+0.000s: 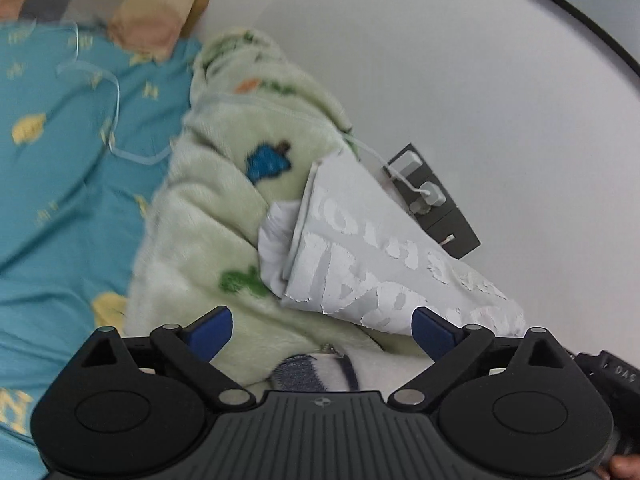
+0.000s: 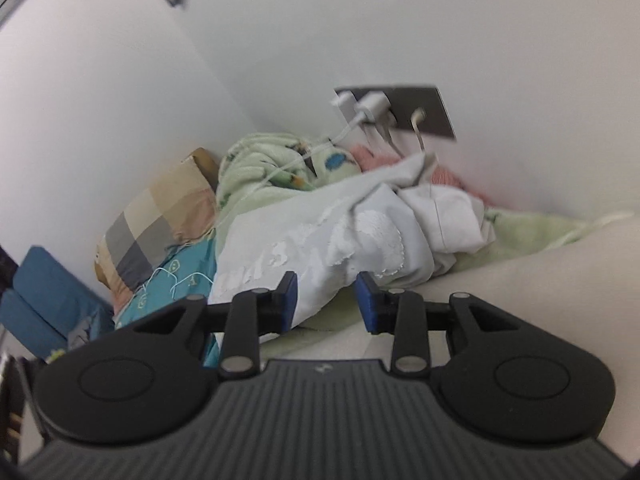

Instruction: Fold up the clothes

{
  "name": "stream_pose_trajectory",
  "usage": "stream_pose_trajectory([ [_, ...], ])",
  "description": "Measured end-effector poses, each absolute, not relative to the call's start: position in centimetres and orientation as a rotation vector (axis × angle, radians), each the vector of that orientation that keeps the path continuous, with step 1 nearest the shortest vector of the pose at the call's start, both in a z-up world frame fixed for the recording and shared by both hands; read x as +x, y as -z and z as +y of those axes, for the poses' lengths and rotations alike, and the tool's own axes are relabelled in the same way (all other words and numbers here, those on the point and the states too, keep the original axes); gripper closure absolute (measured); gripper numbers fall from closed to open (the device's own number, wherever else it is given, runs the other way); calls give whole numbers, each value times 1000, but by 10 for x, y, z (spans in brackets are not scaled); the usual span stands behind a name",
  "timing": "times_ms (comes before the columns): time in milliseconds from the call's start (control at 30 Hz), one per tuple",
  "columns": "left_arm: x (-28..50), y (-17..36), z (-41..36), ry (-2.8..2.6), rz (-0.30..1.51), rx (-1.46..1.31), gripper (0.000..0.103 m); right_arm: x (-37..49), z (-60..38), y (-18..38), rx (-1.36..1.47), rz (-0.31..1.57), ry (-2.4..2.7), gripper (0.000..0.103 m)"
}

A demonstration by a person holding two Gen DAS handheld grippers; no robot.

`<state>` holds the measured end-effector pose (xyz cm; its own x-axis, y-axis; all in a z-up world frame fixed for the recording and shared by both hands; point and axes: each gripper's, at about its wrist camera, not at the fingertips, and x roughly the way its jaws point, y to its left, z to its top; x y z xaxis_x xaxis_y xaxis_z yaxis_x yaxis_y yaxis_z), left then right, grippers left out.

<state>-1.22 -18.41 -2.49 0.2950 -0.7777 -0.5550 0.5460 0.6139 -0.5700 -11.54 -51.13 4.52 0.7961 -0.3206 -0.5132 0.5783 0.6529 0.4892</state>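
1. Left gripper (image 1: 322, 334) is spread wide with nothing in it, blue pads hovering over the fleece blanket (image 1: 208, 216).
2. Grey T-shirt (image 1: 372, 256) with white lettering lies crumpled on that blanket, around 1 o'clock from the left gripper, near the wall socket (image 1: 434, 200).
3. Right gripper (image 2: 326, 300) is partway open, the T-shirt's hem (image 2: 316, 280) between its pads, not pinched.
4. Checked pillow (image 2: 160, 224) sits at 10 o'clock.
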Motion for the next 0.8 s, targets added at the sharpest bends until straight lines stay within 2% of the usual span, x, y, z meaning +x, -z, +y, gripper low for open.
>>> stream_pose_trajectory([
  [67, -13, 6, -178, 904, 848, -260, 5, -124, -494, -58, 625, 386, 518, 67],
  [367, -106, -66, -105, 917, 579, -135, 3, -167, -407, -95, 429, 297, 490, 67],
  [400, -116, -70, -97, 912, 551, -118, 3, -171, -398, -97, 409, 287, 487, 63],
  [433, -125, -74, -89, 905, 527, -106, 2, -176, -389, -98, 390, 274, 484, 52],
  [533, -153, -86, -67, 881, 454, -70, 0, -190, -360, -100, 331, 224, 477, 32],
  [600, -171, -93, -55, 863, 404, -25, 0, -195, -341, -100, 291, 204, 474, 26],
  [767, -201, -103, -31, 825, 304, 34, 0, -195, -305, -94, 208, 220, 470, 26],
  [800, -204, -103, -28, 820, 297, 33, 0, -195, -300, -92, 207, 219, 474, 22],
])
